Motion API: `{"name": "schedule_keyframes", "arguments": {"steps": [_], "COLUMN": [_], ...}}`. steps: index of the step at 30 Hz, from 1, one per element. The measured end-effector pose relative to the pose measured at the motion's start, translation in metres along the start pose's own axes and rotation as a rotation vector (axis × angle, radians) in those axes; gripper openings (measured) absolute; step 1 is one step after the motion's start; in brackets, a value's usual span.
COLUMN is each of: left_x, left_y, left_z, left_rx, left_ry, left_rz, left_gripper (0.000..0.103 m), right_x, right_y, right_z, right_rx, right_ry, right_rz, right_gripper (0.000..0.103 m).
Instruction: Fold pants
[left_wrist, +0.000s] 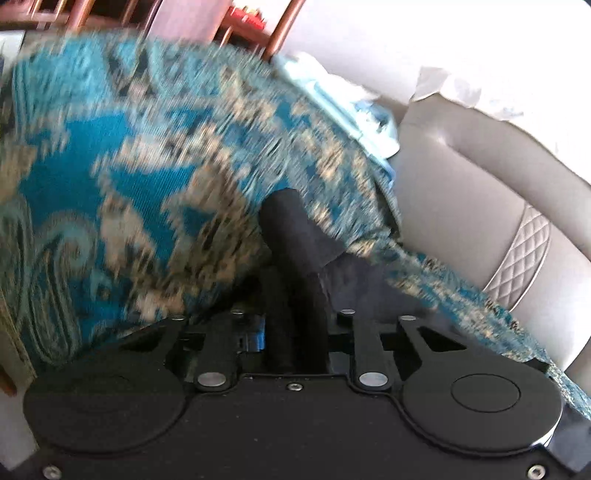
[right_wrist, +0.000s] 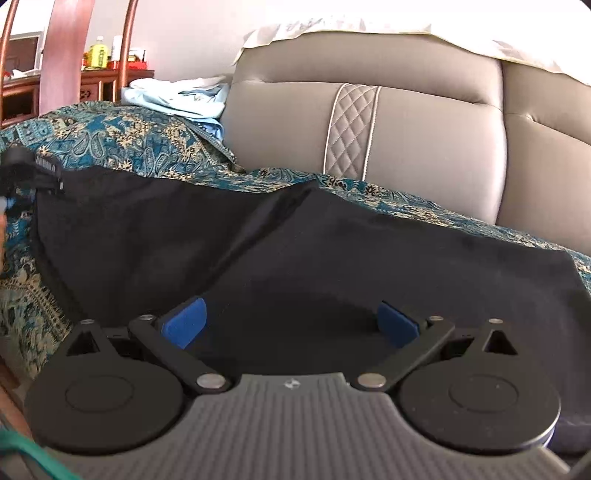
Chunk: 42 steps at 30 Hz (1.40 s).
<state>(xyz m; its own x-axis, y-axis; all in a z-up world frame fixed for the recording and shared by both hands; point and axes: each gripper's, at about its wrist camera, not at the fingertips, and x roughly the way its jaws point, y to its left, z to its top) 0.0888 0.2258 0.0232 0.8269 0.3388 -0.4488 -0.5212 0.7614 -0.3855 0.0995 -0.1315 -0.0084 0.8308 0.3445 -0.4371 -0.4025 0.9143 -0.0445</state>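
The left gripper (left_wrist: 295, 236) pinches what looks like a corner of the black pants (right_wrist: 295, 251), though that view is blurred. They lie on the patterned sofa cover (right_wrist: 122, 140), barely folded. The right gripper (right_wrist: 291, 325) hovers spread.

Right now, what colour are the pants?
Black, maybe very dark navy. The pants show best in the right wrist view.

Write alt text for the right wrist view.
The right hand-held gripper, jaws open, hovers over black pants spread on a teal paisley sofa cover. The left hand-held gripper pinches the pants' far-left corner.
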Motion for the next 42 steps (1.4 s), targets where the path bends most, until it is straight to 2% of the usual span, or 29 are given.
{"name": "schedule_keyframes", "arguments": {"steps": [3,4,8,11,14,16,19,21,23,29,34,38,41,42], "left_x": [-0.015,-0.021,-0.043,-0.059,-0.074,-0.084,-0.099,-0.109,-0.117,-0.138,-0.151,-0.163,-0.161,-0.162], "left_y": [-0.019,-0.026,-0.062,-0.097,-0.134,-0.162,-0.208,-0.24,-0.27,-0.339,-0.372,-0.379,-0.38,-0.376], "left_z": [0.008,0.01,0.015,0.014,0.006,-0.003,-0.026,-0.048,-0.074,-0.164,-0.228,-0.26,-0.267,-0.267], "left_rx": [0.024,0.033,0.107,0.195,0.268,0.32,0.407,0.474,0.531,0.719,0.863,0.954,0.974,0.975], "left_ry": [-0.046,-0.06,-0.123,-0.17,-0.194,-0.202,-0.202,-0.19,-0.167,-0.059,0.026,0.03,0.093,0.103], "left_rz": [-0.024,-0.039,-0.114,-0.187,-0.27,-0.333,-0.44,-0.507,-0.573,-0.725,-0.789,-0.781,-0.803,-0.822], "left_gripper": [0.018,0.014,0.013,0.012,0.012,0.012,0.012,0.012,0.012,0.012,0.012,0.015,0.025,0.032], "right_x": [0.0,-0.001,-0.012,-0.027,-0.038,-0.046,-0.051,-0.057,-0.07,-0.104,-0.11,-0.11,-0.113,-0.116], "right_y": [0.0,-0.001,-0.017,-0.049,-0.093,-0.128,-0.181,-0.211,-0.239,-0.281,-0.289,-0.289,-0.289,-0.288], "right_z": [0.0,0.001,0.012,0.022,0.026,0.026,0.018,0.009,-0.002,-0.029,-0.045,-0.045,-0.044,-0.044], "right_rx": [-0.003,-0.003,0.027,0.136,0.268,0.38,0.552,0.659,0.749,0.861,0.883,0.861,0.861,0.864], "right_ry": [0.004,0.01,0.016,-0.001,0.013,0.045,0.153,0.18,0.17,0.119,0.142,0.138,0.116,0.108], "right_rz": [0.01,0.017,0.067,0.055,-0.003,-0.046,-0.006,0.003,-0.024,-0.122,-0.145,-0.174,-0.187,-0.197], "right_gripper": [0.103,0.103,0.103,0.103,0.103,0.103,0.103,0.103,0.103,0.103,0.103,0.103,0.103,0.103]}}
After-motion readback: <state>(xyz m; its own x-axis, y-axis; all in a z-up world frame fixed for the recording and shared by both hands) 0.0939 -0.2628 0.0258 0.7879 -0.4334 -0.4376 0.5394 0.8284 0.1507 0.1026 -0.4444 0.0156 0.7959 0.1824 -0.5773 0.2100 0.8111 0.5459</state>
